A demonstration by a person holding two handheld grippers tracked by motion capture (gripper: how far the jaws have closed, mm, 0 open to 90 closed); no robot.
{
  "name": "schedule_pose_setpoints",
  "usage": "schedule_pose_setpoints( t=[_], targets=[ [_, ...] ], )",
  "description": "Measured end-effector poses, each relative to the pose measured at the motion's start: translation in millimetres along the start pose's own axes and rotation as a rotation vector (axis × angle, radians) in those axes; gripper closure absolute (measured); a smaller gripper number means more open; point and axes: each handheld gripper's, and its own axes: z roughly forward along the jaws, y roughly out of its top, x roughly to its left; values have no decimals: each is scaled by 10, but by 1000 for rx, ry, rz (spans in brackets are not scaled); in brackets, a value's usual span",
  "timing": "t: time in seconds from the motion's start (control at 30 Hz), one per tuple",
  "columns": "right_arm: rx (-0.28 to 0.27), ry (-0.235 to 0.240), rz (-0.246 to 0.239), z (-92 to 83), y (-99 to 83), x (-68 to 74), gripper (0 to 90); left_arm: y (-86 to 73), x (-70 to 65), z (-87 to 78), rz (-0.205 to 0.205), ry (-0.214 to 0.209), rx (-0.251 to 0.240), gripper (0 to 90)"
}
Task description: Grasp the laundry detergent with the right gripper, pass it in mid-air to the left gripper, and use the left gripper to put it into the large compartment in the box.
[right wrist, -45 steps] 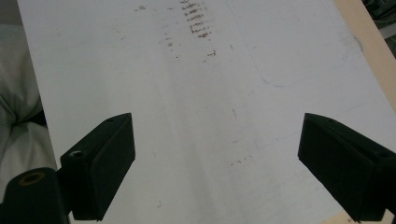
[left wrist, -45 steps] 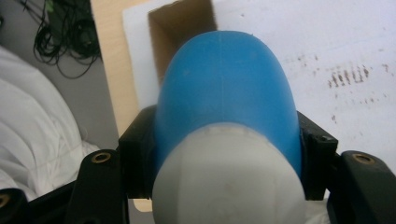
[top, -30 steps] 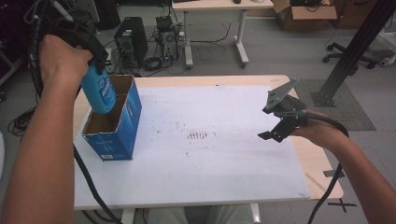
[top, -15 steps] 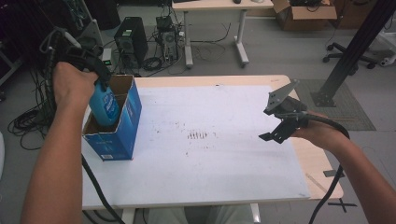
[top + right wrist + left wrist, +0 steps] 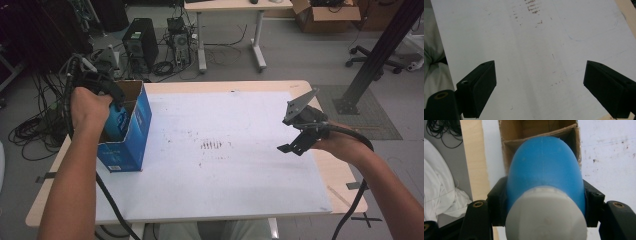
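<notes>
A blue bottle (image 5: 118, 123) with a pale grey cap (image 5: 546, 217) hangs partly inside an open blue cardboard box (image 5: 136, 134) at the table's left edge. My left gripper (image 5: 116, 106) points down over the box, shut on the bottle. In the left gripper view the black jaws clamp the bottle (image 5: 544, 167) from both sides, with the box's brown inside (image 5: 536, 130) below it. My right gripper (image 5: 293, 138) hovers over the right side of the white table sheet (image 5: 225, 175). The right gripper (image 5: 540, 85) is open, nothing between its jaws.
The wooden table edge (image 5: 345, 190) borders the sheet. Dark smudges (image 5: 211, 145) mark the sheet's middle. On the floor beyond are a computer tower (image 5: 140, 42), loose cables (image 5: 35, 130), a second desk (image 5: 230, 30) and a black post (image 5: 380, 55).
My left hand has come down, taking the blue bottle from above the box partly into it. The right hand has stayed where it was.
</notes>
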Motion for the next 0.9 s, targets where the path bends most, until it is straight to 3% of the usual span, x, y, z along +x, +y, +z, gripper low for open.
schedule_pose_setpoints(
  t=[0.37,0.9],
  targets=[
    [6,8,2,54,6,-1,108,-49,-43,305,16,11,10,381],
    [5,6,0,47,19,15,108,-100,-87,546,44,18,33,380]
  ],
)
